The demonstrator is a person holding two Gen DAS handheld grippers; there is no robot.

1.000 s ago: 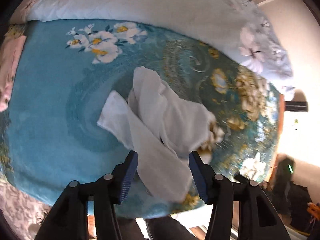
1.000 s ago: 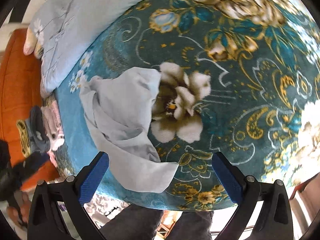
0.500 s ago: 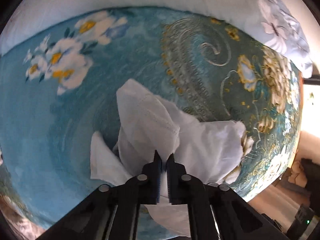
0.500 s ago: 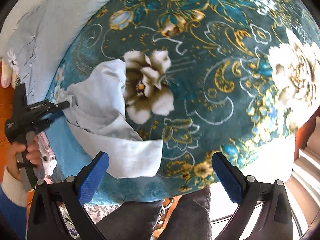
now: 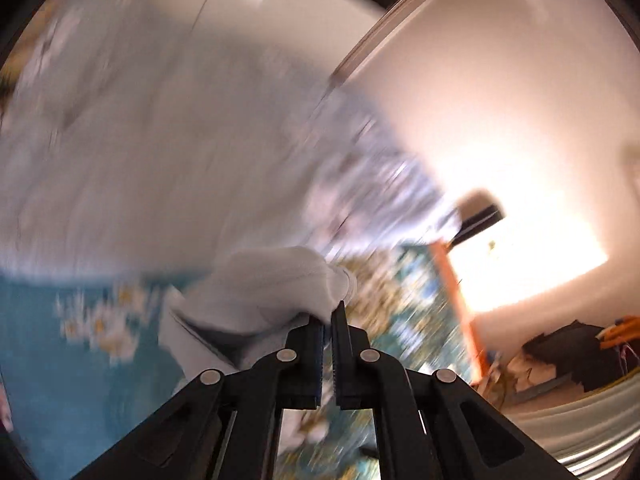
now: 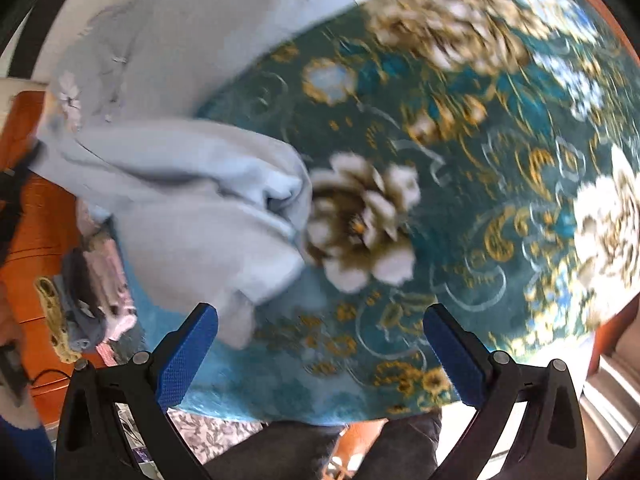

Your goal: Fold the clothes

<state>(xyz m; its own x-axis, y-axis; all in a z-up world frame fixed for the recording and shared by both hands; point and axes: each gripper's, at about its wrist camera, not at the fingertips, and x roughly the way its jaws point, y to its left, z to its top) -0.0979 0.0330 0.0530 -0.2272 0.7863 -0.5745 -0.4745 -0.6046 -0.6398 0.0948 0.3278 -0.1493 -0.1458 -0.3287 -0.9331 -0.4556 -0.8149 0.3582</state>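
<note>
The pale garment (image 6: 192, 216) lies bunched on the left part of the bed's teal floral blanket (image 6: 460, 168), its folds heaped against a large white and brown flower printed on the cover, and one flap hangs down toward the near edge of the bed. In the left wrist view the same garment (image 5: 260, 288) is drawn up from the blanket (image 5: 48, 340) in a taut fold that ends at the tips of the left gripper (image 5: 326, 320), whose jaws are pressed together on a pinch of the cloth. That view is heavily blurred, so the exact part of the garment in the grip cannot be told. The right gripper (image 6: 320, 344) hangs above the near edge of the bed with its blue-padded jaws standing wide apart and nothing between them; the garment's lower flap lies just beyond the left pad, and whether it touches the pad cannot be told. Behind the garment a light grey quilt (image 6: 168, 56) with printed flowers covers the far part of the bed. At the left edge of the right wrist view a small pile of pink and dark clothes (image 6: 96, 292) lies near an orange wooden surface (image 6: 36, 232). Below the gripper the person's dark trouser legs (image 6: 280, 452) show at the bed's edge.
</note>
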